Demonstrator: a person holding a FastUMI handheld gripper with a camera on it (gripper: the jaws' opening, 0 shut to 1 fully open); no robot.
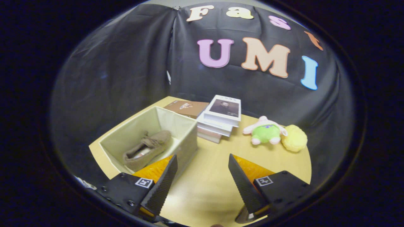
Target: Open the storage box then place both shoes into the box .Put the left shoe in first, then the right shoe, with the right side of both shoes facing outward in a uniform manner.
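Your gripper [202, 176] hangs empty, fingers spread wide over bare table [208, 189]. Just ahead of the left finger sits the box [186, 142], open, with one shoe [146, 149] already lying inside along its floor. You have no second shoe in sight ahead; finding it is the next job, by my reading. Risks: the soft box wall may buckle or slide if a finger clips it, and the second shoe could land facing the wrong way or jam against the first. Beyond the box: stacked books [221, 118], a plush toy [266, 132], a yellow ball [295, 138]. Pale wood tabletop, black cloth walls behind.
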